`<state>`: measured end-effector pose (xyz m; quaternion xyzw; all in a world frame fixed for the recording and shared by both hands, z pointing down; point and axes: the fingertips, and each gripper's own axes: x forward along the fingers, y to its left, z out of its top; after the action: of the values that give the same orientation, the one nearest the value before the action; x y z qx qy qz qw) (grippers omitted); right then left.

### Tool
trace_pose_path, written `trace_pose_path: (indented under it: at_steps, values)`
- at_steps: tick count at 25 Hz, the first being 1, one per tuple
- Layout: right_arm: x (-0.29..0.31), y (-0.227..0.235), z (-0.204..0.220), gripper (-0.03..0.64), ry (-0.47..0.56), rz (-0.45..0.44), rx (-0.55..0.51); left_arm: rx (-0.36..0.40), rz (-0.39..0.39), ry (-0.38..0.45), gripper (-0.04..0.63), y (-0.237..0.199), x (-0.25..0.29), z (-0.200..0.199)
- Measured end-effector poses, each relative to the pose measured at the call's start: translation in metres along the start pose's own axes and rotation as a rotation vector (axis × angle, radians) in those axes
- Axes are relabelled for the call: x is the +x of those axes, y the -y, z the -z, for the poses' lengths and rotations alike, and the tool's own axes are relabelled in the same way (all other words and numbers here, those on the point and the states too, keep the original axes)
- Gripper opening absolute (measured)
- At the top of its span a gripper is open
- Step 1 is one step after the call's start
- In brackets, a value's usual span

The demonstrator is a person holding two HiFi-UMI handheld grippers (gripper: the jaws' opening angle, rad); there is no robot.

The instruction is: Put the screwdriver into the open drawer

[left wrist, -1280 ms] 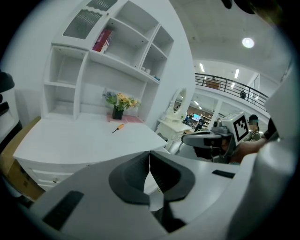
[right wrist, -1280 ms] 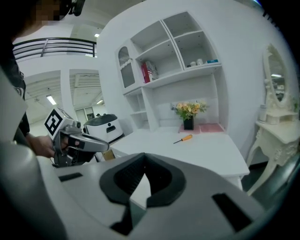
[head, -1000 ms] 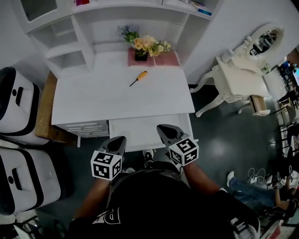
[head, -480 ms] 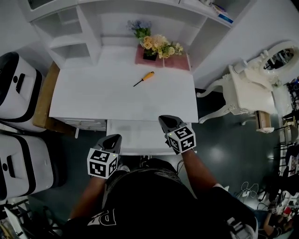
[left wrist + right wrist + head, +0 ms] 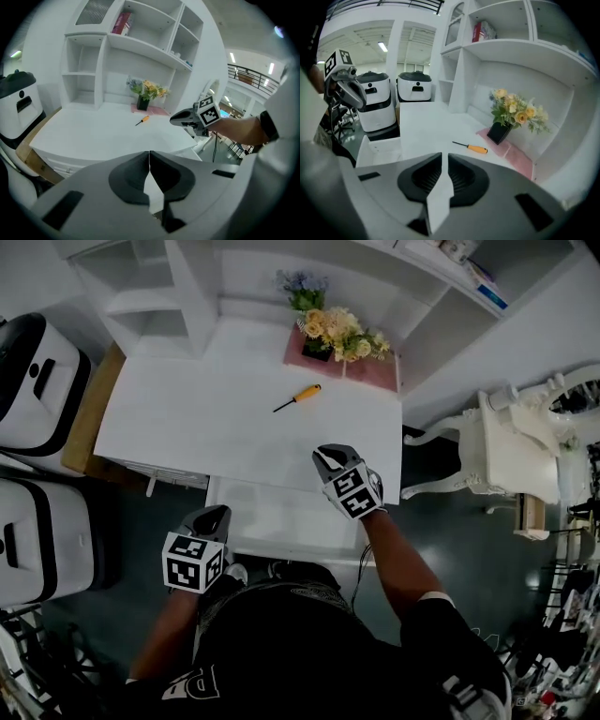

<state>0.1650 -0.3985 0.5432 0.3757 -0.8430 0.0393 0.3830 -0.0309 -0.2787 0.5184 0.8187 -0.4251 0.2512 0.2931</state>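
- Screwdriver (image 5: 298, 397): one, on white tabletop (image 5: 206, 432); drawer (image 5: 281, 521): one, open.
- Tools: two; left tool (image 5: 214, 515) clenched, empty; right tool (image 5: 328, 457) just opening, nothing between.
- Room: white shelving (image 5: 192, 292), dark floor (image 5: 441, 540).

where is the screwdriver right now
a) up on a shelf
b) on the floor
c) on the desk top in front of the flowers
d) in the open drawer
C: the orange-handled screwdriver lies flat on the white desk top, just in front of the flowers.
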Motion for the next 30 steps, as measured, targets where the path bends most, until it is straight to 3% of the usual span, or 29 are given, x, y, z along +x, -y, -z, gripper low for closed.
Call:
trace_pose_path:
  at_steps: [12,19,30]
  values:
    - [0.081,0.046,-0.003,0.060,-0.102,-0.041,-0.389,-0.069,-0.071,0.018,0.015,-0.003,0.014,-0.006]
    - [0.134,0.065,0.010,0.063,-0.150,-0.050,-0.507,-0.170,-0.082,0.004,0.015,-0.010,0.024,0.007]
    - [0.184,0.095,0.016,0.117,-0.228,-0.036,-0.744,-0.199,-0.127,-0.021,0.015,-0.016,0.025,0.019]
